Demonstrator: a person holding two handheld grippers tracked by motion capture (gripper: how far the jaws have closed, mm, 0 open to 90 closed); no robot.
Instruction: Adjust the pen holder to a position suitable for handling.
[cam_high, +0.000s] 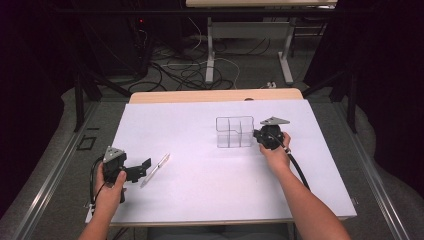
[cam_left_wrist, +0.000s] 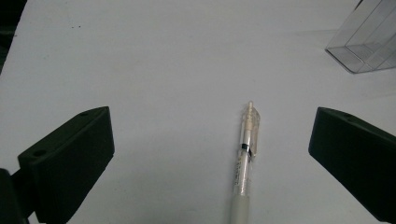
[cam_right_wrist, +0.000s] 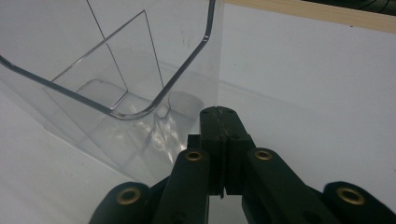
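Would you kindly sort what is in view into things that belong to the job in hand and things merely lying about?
Job in hand:
- pen, between the left gripper's open fingers
- clear divided organiser, its wall pinched by the right gripper

Lying about:
- cables on the floor
- second table's legs beyond

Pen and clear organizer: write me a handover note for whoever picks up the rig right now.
Left hand-held gripper: jaws wide open, low over the table, the pen lying between them, not gripped.
Right hand-held gripper: jaws shut on the wall of the clear divided organizer, steadying it upright.
Pen lies flat on the white table cover, left of the organizer.
Done: organizer held.
Left, probably: close on the pen, lift it, and drop it into a compartment.
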